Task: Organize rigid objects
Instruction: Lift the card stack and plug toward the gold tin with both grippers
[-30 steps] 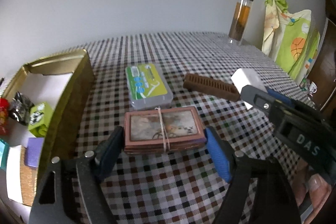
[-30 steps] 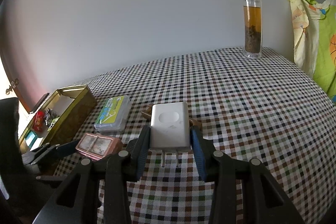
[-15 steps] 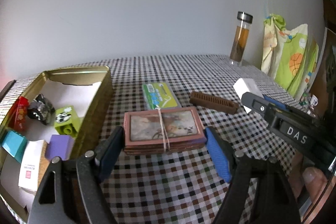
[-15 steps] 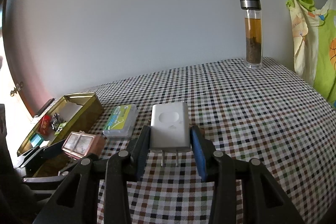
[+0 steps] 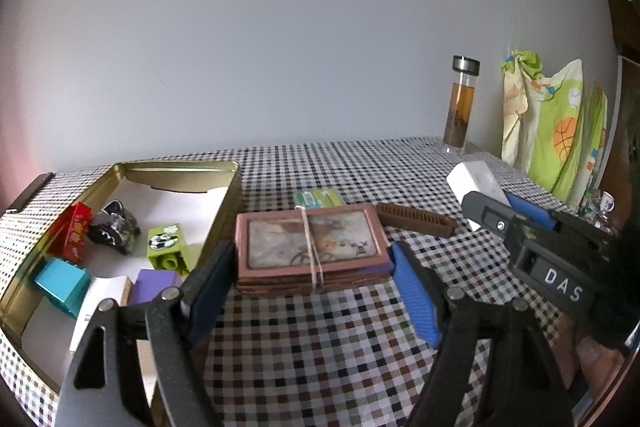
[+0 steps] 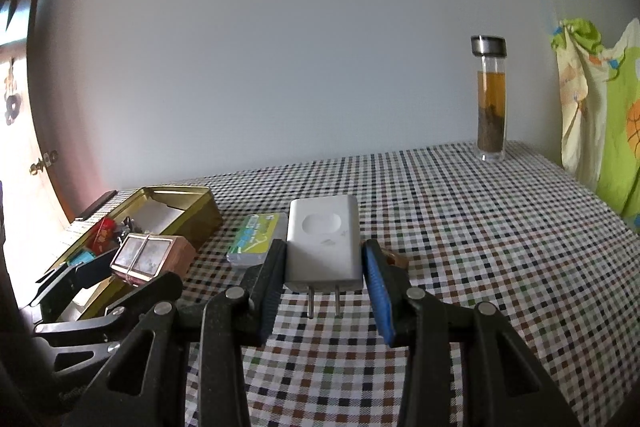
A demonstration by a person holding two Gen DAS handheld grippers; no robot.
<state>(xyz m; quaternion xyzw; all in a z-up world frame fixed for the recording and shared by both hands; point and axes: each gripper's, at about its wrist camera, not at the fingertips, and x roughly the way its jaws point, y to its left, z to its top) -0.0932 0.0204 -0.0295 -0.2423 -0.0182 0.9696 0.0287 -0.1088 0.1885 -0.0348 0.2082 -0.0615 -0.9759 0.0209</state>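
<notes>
My left gripper (image 5: 312, 259) is shut on a brown stack of picture cards (image 5: 310, 247) tied with a rubber band, held above the checked tablecloth just right of the gold tin box (image 5: 236, 187). My right gripper (image 6: 324, 263) is shut on a white plug charger (image 6: 323, 241), its two prongs pointing back at the camera. The charger (image 5: 474, 181) and right gripper show at the right of the left wrist view. The card stack (image 6: 146, 257) and gold tin (image 6: 200, 213) show at the left of the right wrist view.
The tin holds a red block (image 5: 74, 227), a green block (image 5: 166, 245), a teal block (image 5: 62, 285), a purple block (image 5: 154, 285) and a dark object (image 5: 116, 227). A green-labelled clear case (image 5: 318, 198) and a brown comb (image 5: 416, 219) lie on the cloth. A tea bottle (image 5: 460, 107) stands far right.
Both grippers have risen and tilted up with their loads. The left one with the card stack has swung left, bringing the tin's inside more into view.
</notes>
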